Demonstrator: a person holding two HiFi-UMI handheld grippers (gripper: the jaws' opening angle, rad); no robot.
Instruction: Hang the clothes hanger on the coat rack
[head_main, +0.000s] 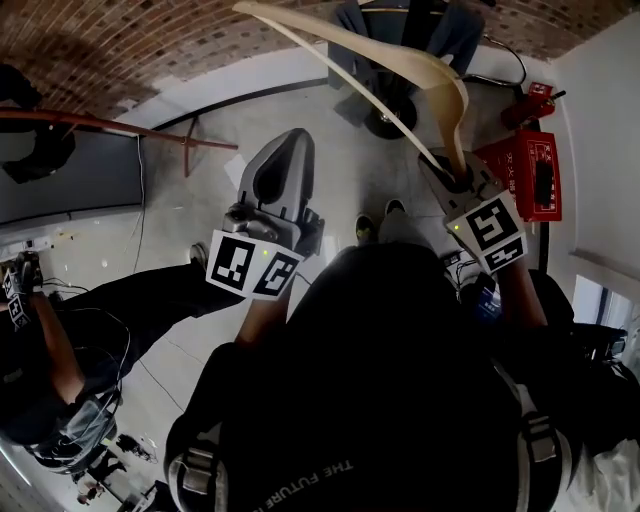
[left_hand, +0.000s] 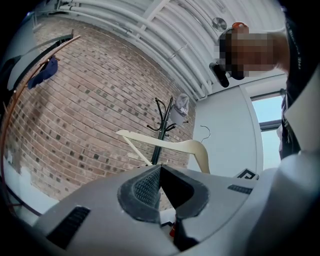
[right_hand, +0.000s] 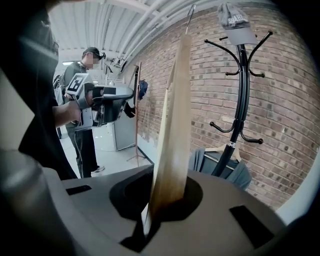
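Right gripper view settles the grip: the right gripper has its jaws pinched on one end of the pale wooden clothes hanger, which we see edge-on, rising out of the grip with its wire hook at the top; the hanger is in the air, resting on nothing. The black coat rack stands by the brick wall, ahead and to the right of the hanger and well apart from it; a grey cap sits on its crown and a grey garment hangs low; its upper prongs look free. In the left gripper view the hanger's long axis runs about level in front of the rack, hook upward; the left gripper has its jaws pressed together on nothing. We judge the right hand the nearer one, and the one to carry the hook over a prong.
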